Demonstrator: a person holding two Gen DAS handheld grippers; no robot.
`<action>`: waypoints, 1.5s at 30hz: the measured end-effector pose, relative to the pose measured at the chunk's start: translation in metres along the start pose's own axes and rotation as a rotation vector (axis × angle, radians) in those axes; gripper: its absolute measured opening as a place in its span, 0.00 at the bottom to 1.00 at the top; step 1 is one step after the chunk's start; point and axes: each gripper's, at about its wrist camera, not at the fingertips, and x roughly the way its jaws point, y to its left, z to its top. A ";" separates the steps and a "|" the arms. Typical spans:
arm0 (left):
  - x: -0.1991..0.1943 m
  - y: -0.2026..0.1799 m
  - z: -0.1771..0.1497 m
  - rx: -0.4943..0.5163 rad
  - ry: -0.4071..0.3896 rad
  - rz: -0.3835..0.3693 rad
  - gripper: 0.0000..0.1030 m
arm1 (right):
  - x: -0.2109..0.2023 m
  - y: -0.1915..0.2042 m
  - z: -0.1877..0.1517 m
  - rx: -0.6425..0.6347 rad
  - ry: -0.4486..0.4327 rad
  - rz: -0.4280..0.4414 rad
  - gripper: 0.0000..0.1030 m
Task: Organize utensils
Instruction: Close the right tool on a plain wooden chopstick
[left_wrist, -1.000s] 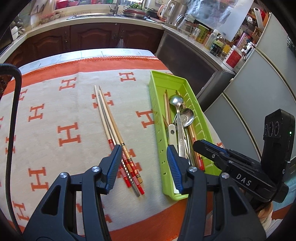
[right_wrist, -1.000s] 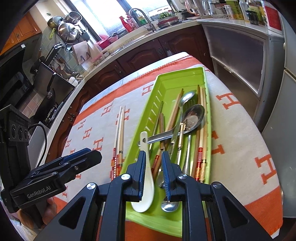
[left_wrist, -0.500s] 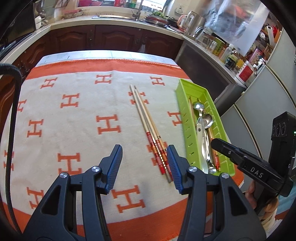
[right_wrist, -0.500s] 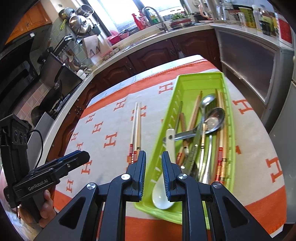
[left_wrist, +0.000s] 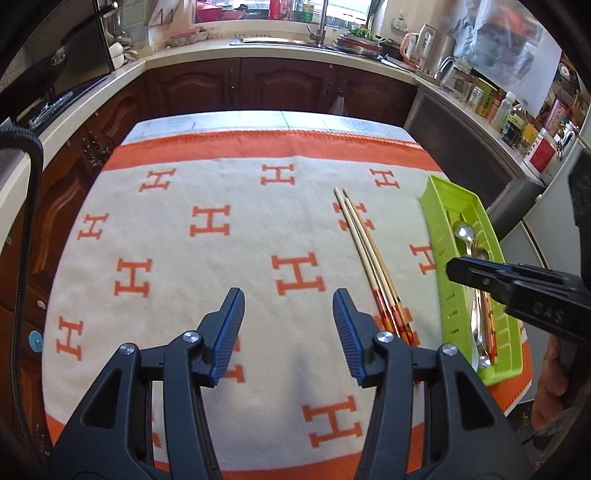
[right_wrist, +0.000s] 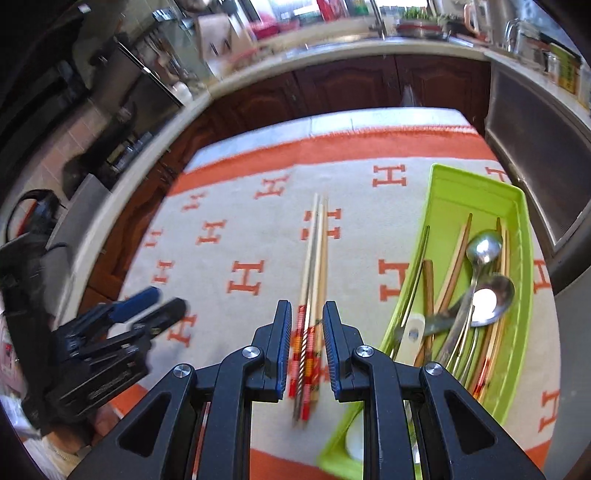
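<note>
A few loose chopsticks (right_wrist: 314, 266) with red-banded ends lie together on the cream and orange cloth, left of a green tray (right_wrist: 526, 266). The tray holds spoons (right_wrist: 484, 299), chopsticks and a white ceramic spoon. My right gripper (right_wrist: 304, 328) is slightly open and empty, and hovers above the chopsticks' banded ends. My left gripper (left_wrist: 288, 325) is wide open and empty, above bare cloth left of the chopsticks (left_wrist: 364, 251). The tray (left_wrist: 445, 291) sits at the right in the left wrist view, partly behind the right gripper (left_wrist: 458, 271).
The cloth (left_wrist: 207, 280) covers a table with its front edge near both grippers. Dark kitchen cabinets (left_wrist: 280, 85) and a counter with a sink stand beyond the far edge. A steel appliance (right_wrist: 532, 122) stands to the right of the table.
Both grippers have pulled back and swung left. The right gripper has moved from over the tray to over the loose chopsticks and has opened a little. The left gripper is now over bare cloth.
</note>
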 end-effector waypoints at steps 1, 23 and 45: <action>0.001 0.002 0.004 -0.002 -0.003 0.001 0.45 | 0.007 -0.001 0.008 0.000 0.025 -0.002 0.17; 0.057 0.007 0.024 -0.063 0.104 -0.066 0.45 | 0.114 0.010 0.035 -0.112 0.304 -0.139 0.07; 0.085 -0.003 0.019 -0.100 0.181 -0.104 0.45 | 0.111 0.018 0.027 -0.042 0.252 -0.010 0.06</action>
